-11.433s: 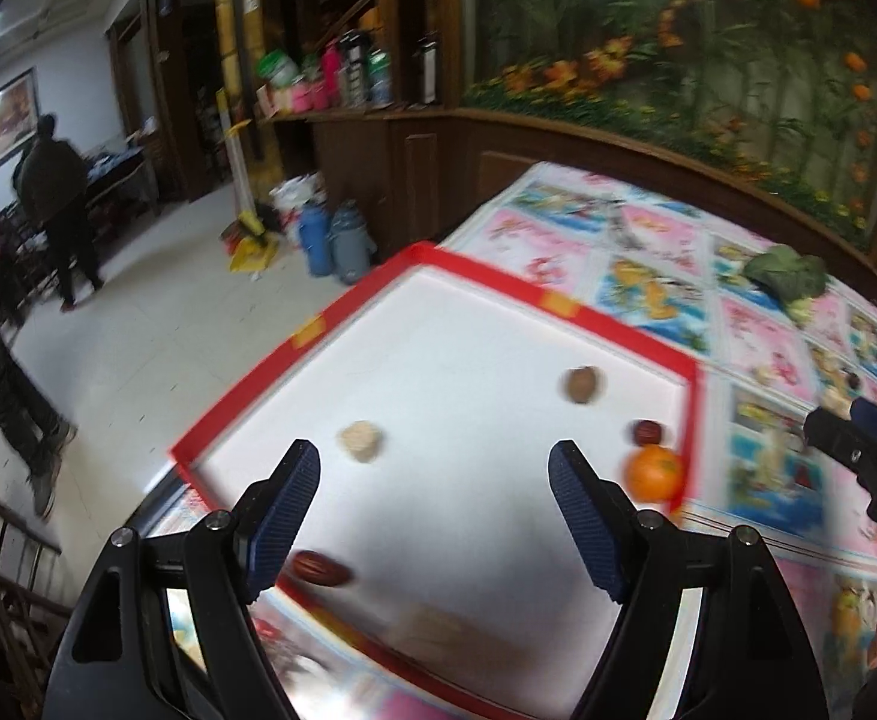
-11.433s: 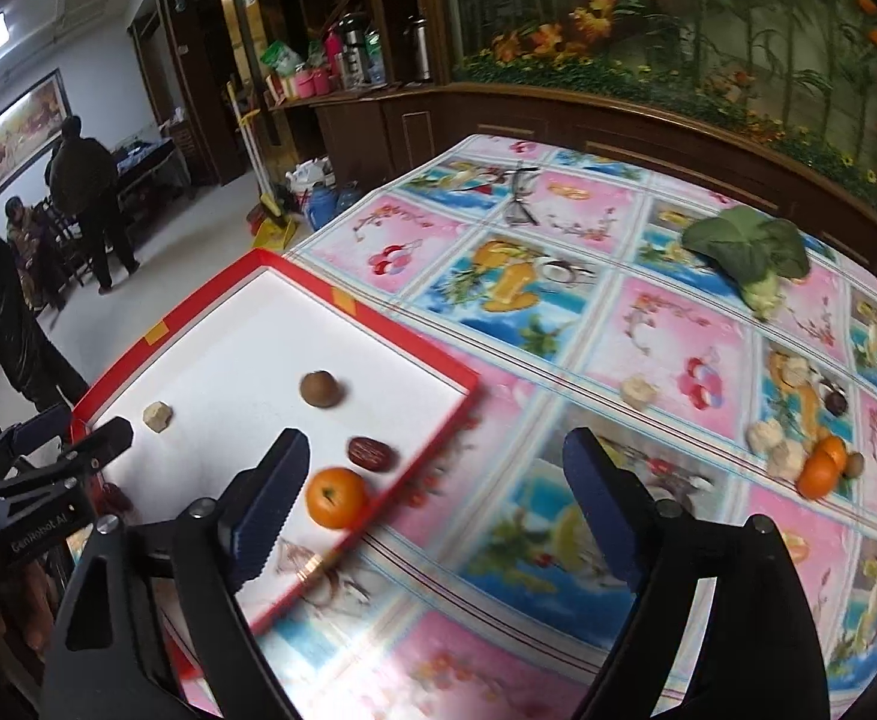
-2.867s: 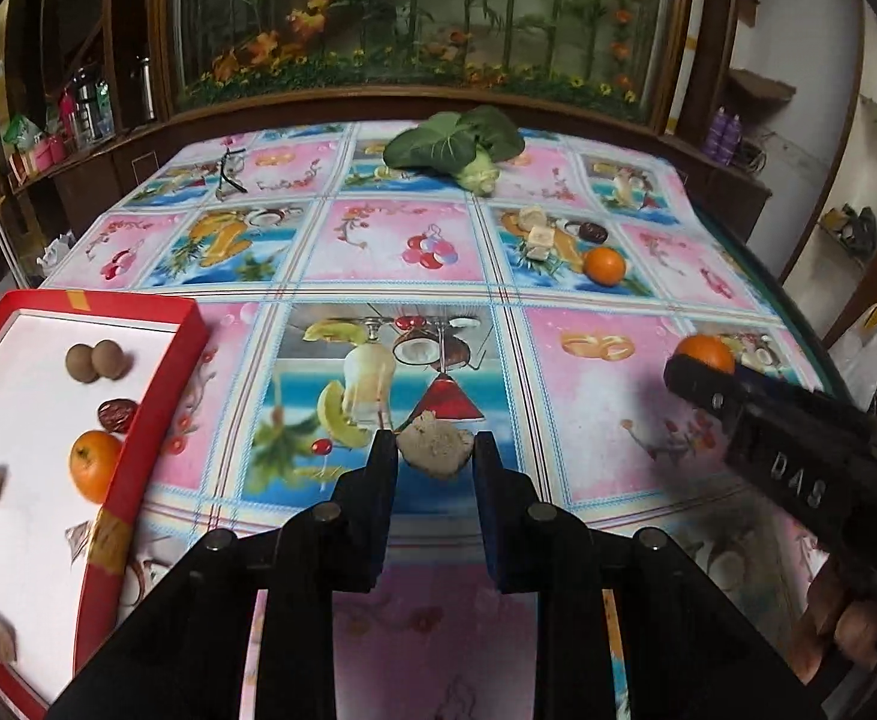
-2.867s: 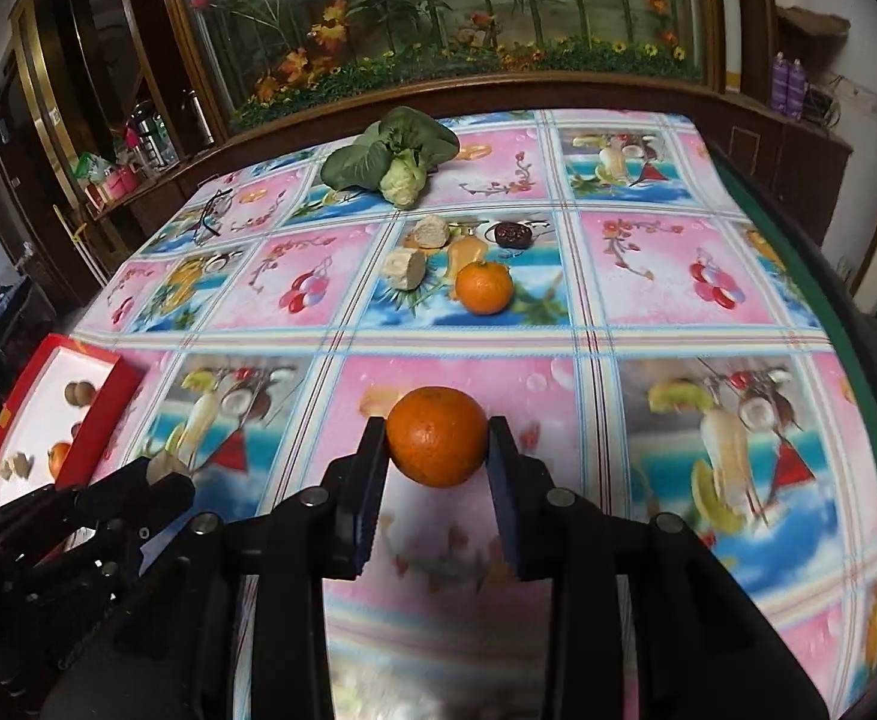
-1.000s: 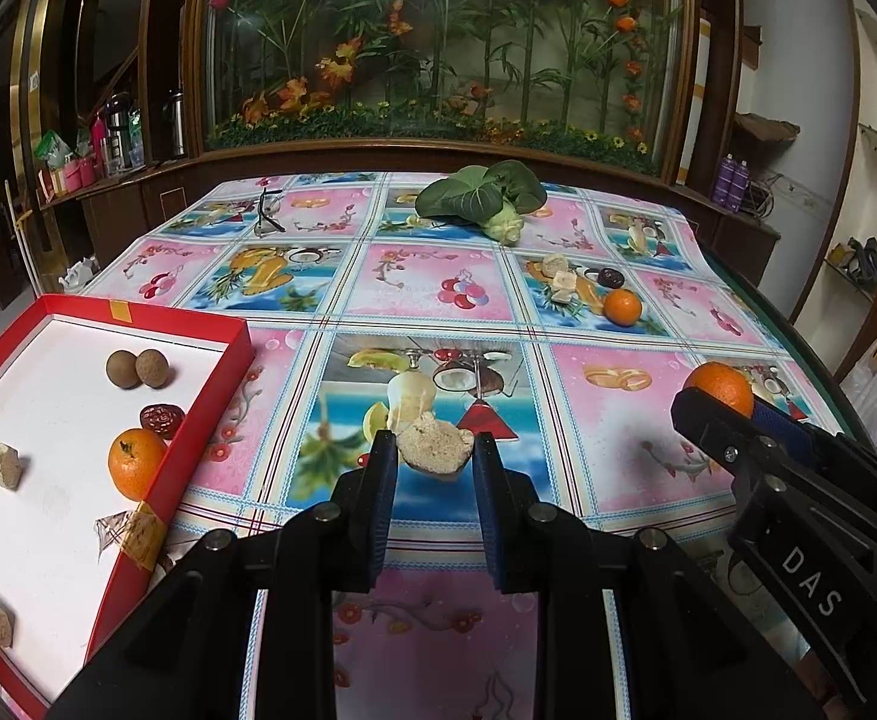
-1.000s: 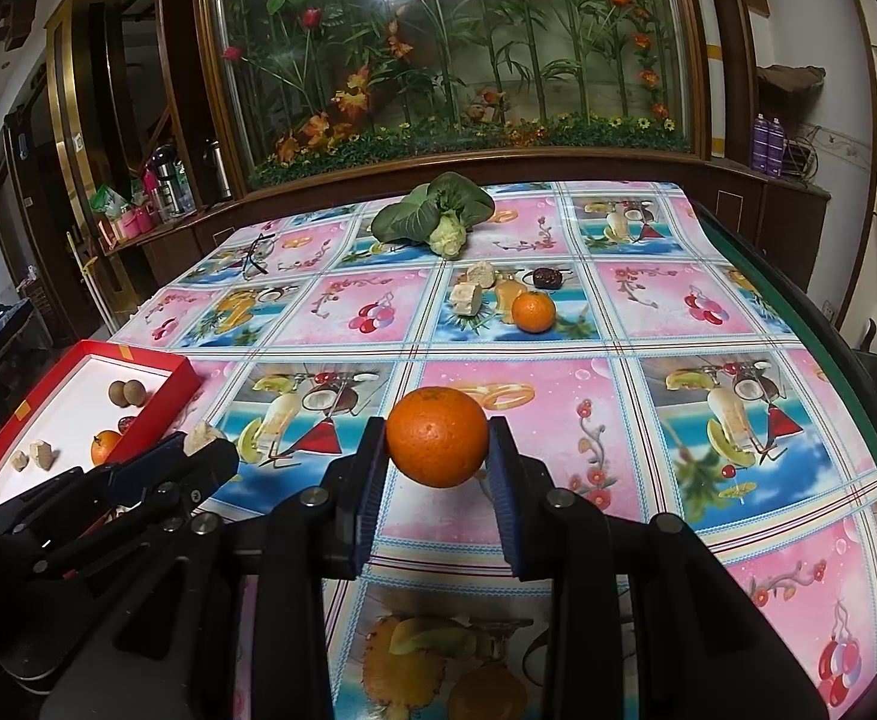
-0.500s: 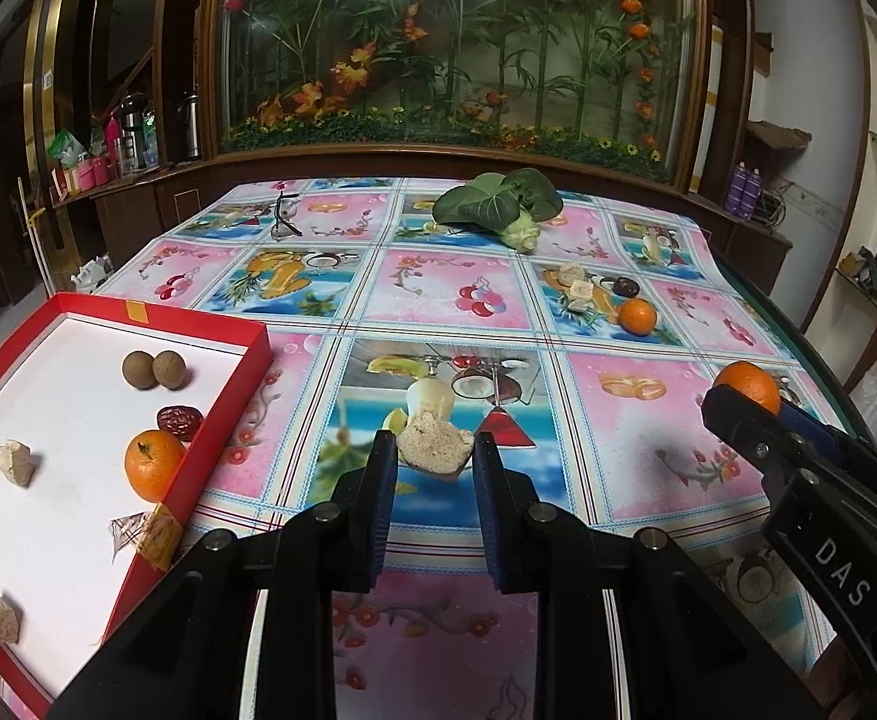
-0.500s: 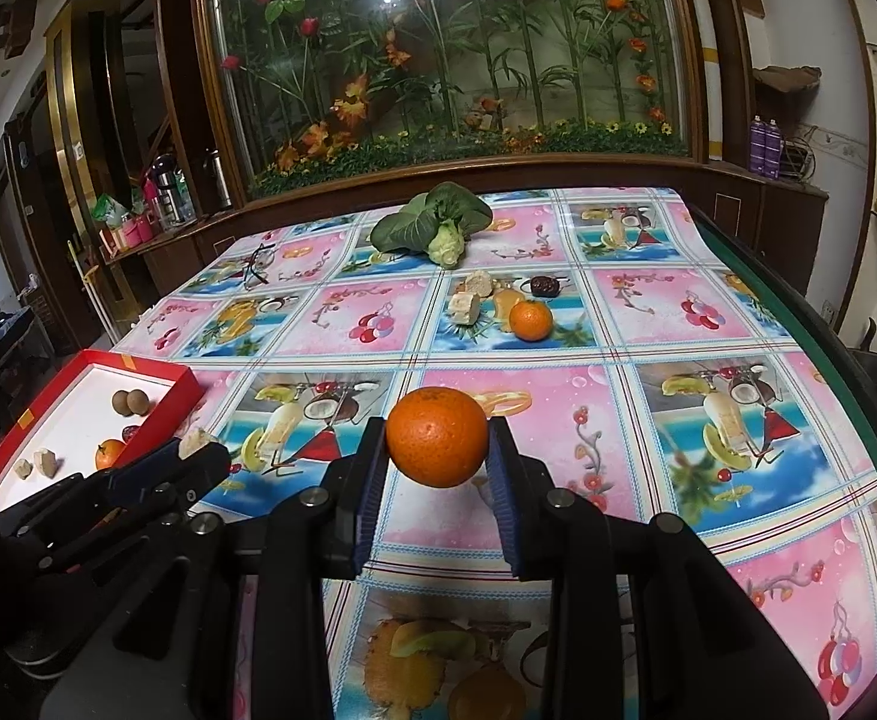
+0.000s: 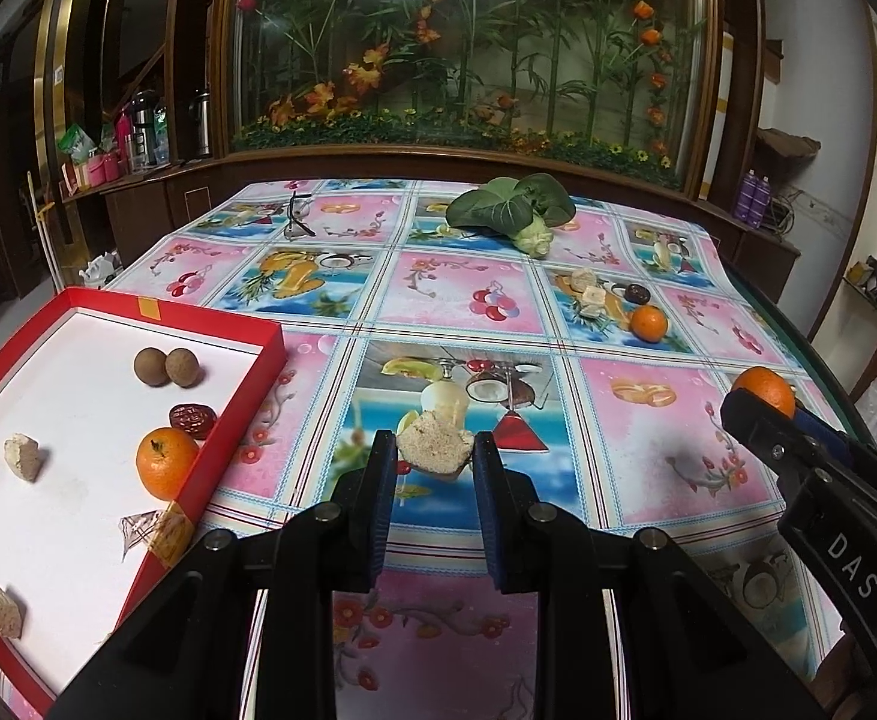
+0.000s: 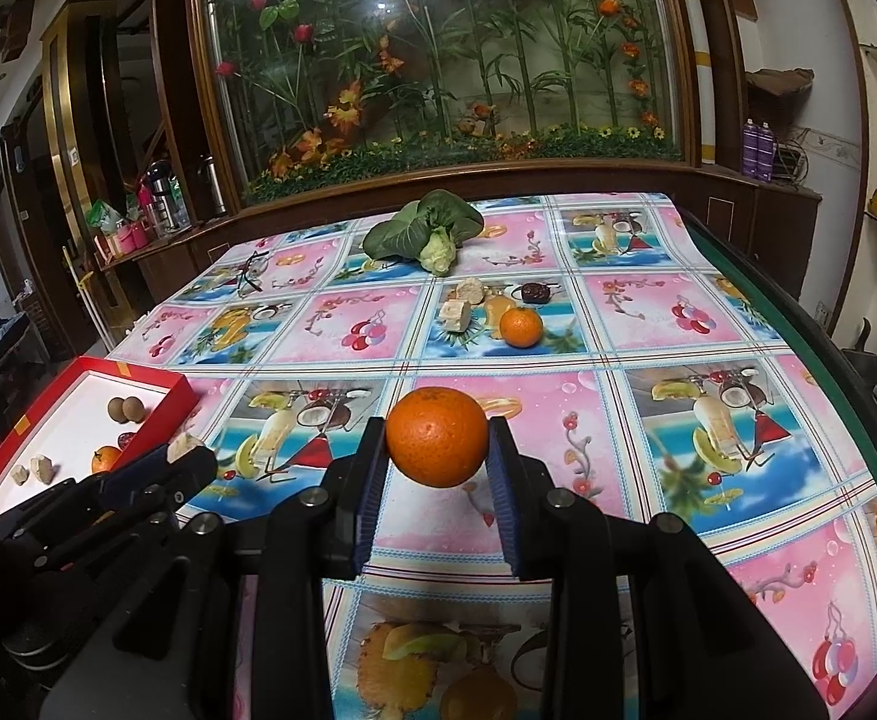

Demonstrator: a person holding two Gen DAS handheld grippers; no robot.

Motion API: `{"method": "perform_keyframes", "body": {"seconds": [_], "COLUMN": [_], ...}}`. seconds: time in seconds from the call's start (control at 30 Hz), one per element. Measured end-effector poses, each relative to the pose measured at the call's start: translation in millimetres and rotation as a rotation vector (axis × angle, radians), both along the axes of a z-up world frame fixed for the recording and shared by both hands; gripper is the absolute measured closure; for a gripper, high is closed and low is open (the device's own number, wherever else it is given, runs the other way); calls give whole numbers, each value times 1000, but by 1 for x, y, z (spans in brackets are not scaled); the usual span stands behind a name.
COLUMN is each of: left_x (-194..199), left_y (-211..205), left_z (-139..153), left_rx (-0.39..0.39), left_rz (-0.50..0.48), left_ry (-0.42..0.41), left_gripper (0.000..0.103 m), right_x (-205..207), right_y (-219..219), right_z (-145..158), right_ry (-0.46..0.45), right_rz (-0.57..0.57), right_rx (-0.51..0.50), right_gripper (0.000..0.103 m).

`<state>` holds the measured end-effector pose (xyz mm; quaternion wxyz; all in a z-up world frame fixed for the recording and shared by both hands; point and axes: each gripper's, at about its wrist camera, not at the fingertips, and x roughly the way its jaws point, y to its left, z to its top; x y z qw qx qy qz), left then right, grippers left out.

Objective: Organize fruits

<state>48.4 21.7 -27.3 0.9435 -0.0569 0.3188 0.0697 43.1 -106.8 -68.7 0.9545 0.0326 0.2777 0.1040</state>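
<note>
My left gripper (image 9: 432,459) is shut on a pale beige chunk (image 9: 435,447) and holds it above the fruit-print tablecloth, right of the red tray (image 9: 234,420). The tray holds an orange (image 9: 165,461), a red date (image 9: 192,419), two brown round fruits (image 9: 167,367) and several beige chunks (image 9: 21,457). My right gripper (image 10: 437,450) is shut on an orange (image 10: 437,435) above the table's middle. It also shows in the left wrist view (image 9: 762,390). Another orange (image 10: 520,326), beige chunks (image 10: 459,312) and a dark date (image 10: 535,291) lie farther back.
A leafy green vegetable (image 10: 420,234) and a pair of glasses (image 10: 252,273) lie at the table's far side. A planter with a glass wall stands behind the table. The table's green edge (image 10: 798,324) runs along the right. The tray shows at the left in the right wrist view (image 10: 156,414).
Both grippers have kept hold of their loads and drifted a little back and up; the tray shows slightly more in the left wrist view.
</note>
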Motion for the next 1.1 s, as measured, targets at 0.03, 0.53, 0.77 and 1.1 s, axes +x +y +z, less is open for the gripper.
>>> {"method": "perform_keyframes", "body": {"seconds": [0.03, 0.53, 0.77, 1.1], "left_x": [1, -39, -55, -53], "left_y": [-1, 60, 136, 213], "left_z": [0, 35, 33, 19], "left_rx": [3, 1, -4, -2], "left_rz": [3, 122, 282, 405], "left_ry": [1, -13, 40, 125], "left_gripper": [79, 79, 79, 79], "right_x": [0, -7, -19, -33], "right_y": [0, 27, 87, 180], "right_z": [0, 11, 16, 1], "right_ry": [-2, 20, 44, 104], "right_rz": [-2, 99, 279, 505], "right_rx": [-1, -25, -33, -84], "right_gripper": [69, 69, 68, 68]}}
